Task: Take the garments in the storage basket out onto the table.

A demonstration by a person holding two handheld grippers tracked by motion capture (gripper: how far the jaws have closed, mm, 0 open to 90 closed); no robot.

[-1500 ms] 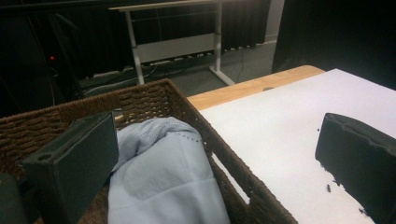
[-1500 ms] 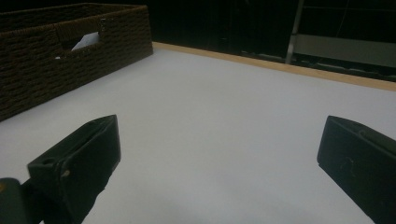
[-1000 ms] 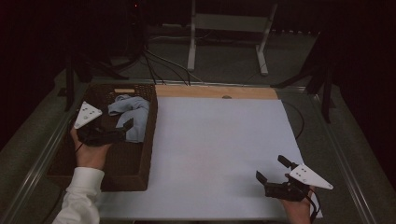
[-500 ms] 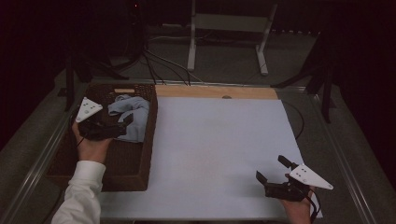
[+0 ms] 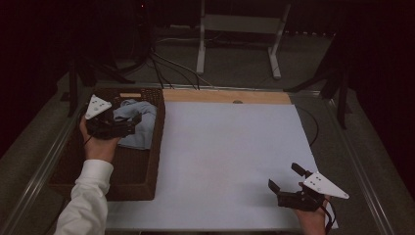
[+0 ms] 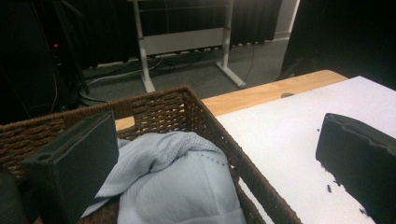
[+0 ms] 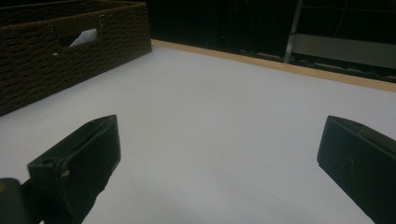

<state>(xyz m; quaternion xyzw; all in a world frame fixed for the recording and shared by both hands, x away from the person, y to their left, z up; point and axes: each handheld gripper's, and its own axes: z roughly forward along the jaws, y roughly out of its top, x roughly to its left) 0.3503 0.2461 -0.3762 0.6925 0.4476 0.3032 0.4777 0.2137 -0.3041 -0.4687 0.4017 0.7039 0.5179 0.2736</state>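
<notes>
Far left: a brown wicker basket (image 5: 147, 161) is set on the table (image 5: 230, 147), at its left edge. A crumpled pale blue cloth (image 5: 139, 122) is seen inside, toward the basket's far end. The left hand-held gripper (image 5: 128, 125) is held over the basket just above the cloth, jaws spread wide, nothing pinched. Centre: a bare white sheet. Near right corner: the right hand-held gripper (image 5: 284, 185) is held low over the sheet, jaws likewise spread, well apart from basket and cloth.
</notes>
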